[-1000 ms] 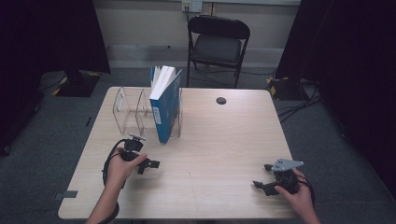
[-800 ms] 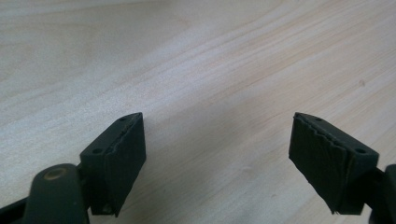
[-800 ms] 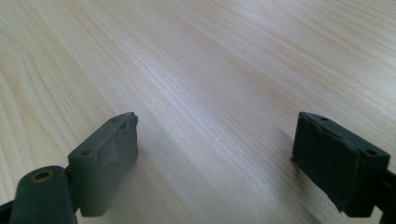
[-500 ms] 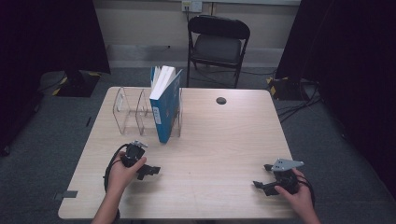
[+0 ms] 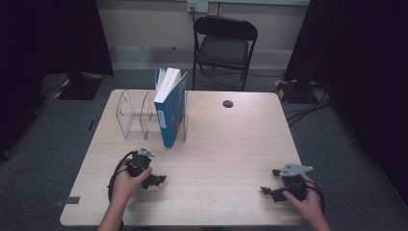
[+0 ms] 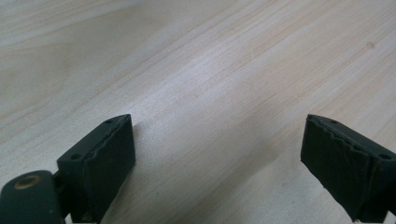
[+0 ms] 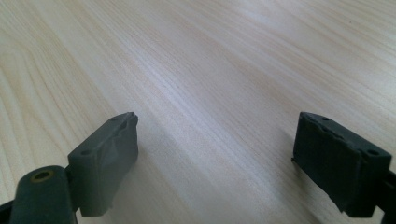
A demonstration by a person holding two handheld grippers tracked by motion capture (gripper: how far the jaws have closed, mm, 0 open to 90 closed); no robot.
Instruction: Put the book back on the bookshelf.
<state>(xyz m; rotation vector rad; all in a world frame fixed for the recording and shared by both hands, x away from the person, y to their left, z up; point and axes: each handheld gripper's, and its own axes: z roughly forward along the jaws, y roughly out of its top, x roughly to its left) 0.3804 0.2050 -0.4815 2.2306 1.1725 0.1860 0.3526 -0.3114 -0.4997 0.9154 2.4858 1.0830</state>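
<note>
1. Shelving job judged close to done or paused: tall blue-covered book with white pages standing upright in the right-hand slot of the clear acrylic file rack, at the far left of the pale wooden table. Possibly a second volume tucked behind it, hard to tell. Remaining rack slots to the left empty.

2. Nothing loose lying on the tabletop for filing, apart from a small black round disc near the far edge. Judged from that: little or nothing left to put away.

3. Left black two-jaw gripper held low at the near left of the table, just short of the rack and apart from the book. Jaws just opened out to their widest, bare wood grain between the pads in the left gripper view, nothing gripped, nothing touched but perhaps the tabletop.

4. Right black two-jaw gripper held at the near right corner, well apart from book and rack. Jaws spread wide in the right gripper view, empty, only wood between the pads.

5. Seen beyond the far edge: black folding metal chair, unoccupied.
</note>
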